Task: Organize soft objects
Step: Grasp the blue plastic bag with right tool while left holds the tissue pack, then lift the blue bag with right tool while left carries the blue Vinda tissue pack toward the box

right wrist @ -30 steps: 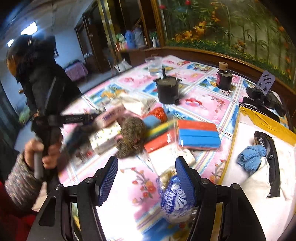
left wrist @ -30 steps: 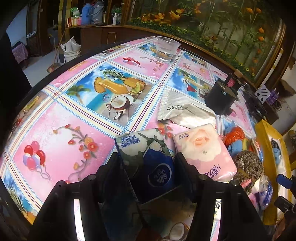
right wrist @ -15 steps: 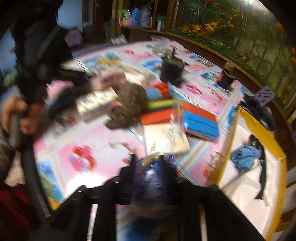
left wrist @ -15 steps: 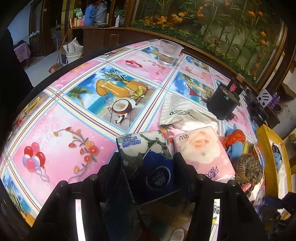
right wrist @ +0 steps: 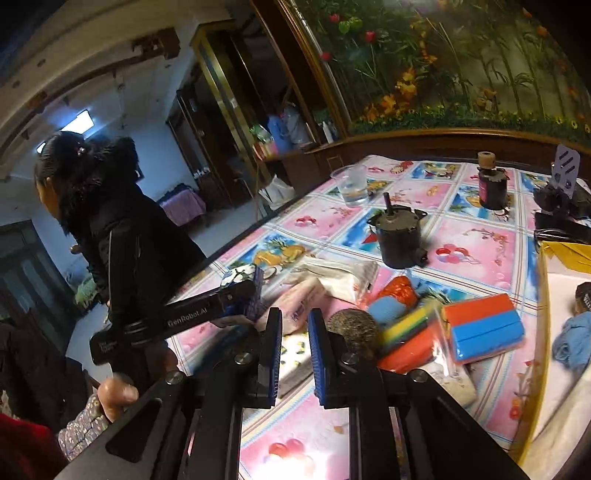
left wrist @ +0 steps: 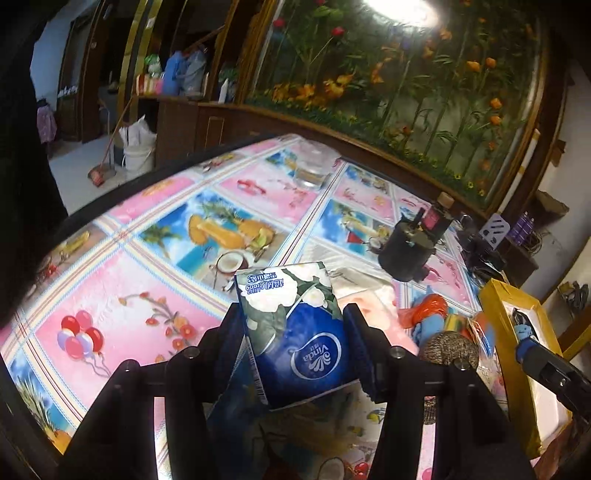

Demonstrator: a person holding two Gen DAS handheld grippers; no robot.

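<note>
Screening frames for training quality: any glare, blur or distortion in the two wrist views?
Left wrist view: ceiling light blown out at top, strong fisheye bending of the table edge, tissue pack sharp. Right wrist view: dim room, slight motion smear on the steel wool ball and sponges, black fisheye corners.

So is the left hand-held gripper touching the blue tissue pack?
Touching. In the left wrist view the left hand-held gripper has both pads pressed against the sides of the blue tissue pack, holding it off the table.
</note>
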